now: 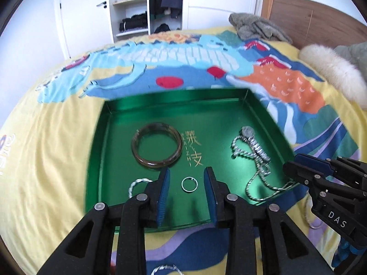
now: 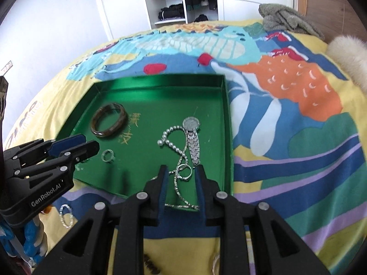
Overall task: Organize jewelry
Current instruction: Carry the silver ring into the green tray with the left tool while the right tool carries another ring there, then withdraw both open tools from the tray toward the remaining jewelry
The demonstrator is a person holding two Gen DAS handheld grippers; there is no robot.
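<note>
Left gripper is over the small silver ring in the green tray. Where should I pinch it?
The small silver ring lies flat on the green tray, between the open left gripper fingers. Probably come straight down and pinch across its outer edges; the band is too thin and low for a side approach.

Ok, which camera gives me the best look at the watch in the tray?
The right wrist view: the watch lies near the middle there, with round face and metal strap sharp. In the left wrist view the watch sits toward the right, blurrier and tangled with the pearl string.
</note>
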